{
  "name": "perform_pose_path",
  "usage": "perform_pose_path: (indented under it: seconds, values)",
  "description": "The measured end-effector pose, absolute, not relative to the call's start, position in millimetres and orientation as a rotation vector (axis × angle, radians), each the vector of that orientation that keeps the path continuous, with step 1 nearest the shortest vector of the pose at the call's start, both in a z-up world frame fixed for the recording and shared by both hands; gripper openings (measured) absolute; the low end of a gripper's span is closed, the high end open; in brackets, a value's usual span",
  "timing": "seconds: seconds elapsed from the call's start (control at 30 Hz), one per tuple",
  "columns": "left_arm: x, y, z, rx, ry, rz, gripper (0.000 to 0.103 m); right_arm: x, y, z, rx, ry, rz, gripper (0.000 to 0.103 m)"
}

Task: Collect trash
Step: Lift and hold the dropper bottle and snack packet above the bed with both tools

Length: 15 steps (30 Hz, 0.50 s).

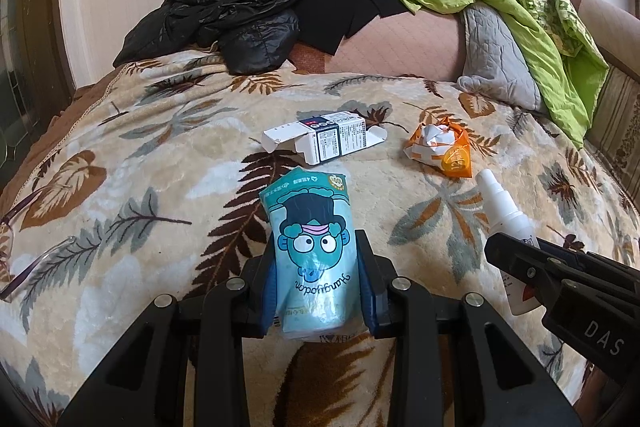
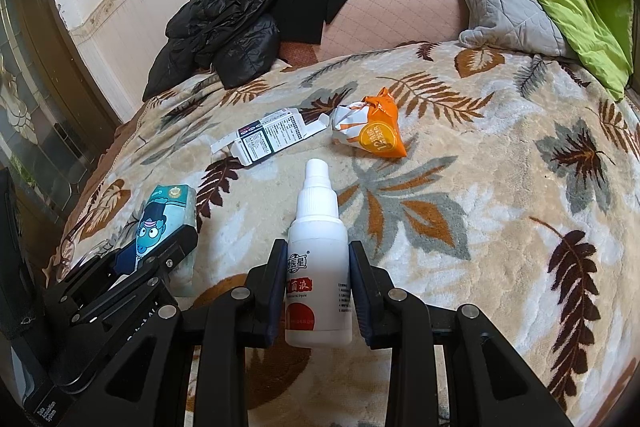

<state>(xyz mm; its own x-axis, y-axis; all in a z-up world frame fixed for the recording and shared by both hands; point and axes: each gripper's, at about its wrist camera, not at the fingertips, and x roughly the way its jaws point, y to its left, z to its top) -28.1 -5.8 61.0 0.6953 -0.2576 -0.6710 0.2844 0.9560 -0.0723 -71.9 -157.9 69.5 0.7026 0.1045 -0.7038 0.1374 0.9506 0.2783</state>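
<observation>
Both tongs hold trash over the bed w/ the leaf blanket (image 1: 160, 155).

The left tongs (image 1: 318, 267) are closed partway on a blue tissue pack (image 1: 310, 251) w/ a cartoon face; the pads press its 2 sides. The right tongs (image 2: 318, 267) are closed partway on a white spray bottle (image 2: 318, 267), its cap end away from the camera. Both things are near the front of the bed, side by side. Further back lies an open white box (image 1: 324, 141) w/ its flaps out. Just beside it, to the right, is a scrunched orange & white wrapper (image 1: 440, 149). At the back there's a black jacket (image 1: 232, 15), a grey pillow (image 1: 492, 59) & green cloth (image 1: 520, 7). Glasses (image 1: 24, 239) lie at the left edge.
</observation>
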Motion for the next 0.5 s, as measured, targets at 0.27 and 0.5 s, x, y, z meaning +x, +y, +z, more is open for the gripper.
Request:
perform_pose_path:
  seconds: [0.27, 0.5]
  values:
    - [-29.1, -7.0, 61.5, 0.039, 0.742, -0.302, 0.032, -71.8, -157.9, 69.6, 0.323, 0.795, -0.019, 0.032]
    - [-29.4, -6.7, 61.7, 0.041, 0.740, -0.301, 0.032, -72.0, -158.0, 69.5, 0.323, 0.795, -0.018, 0.032]
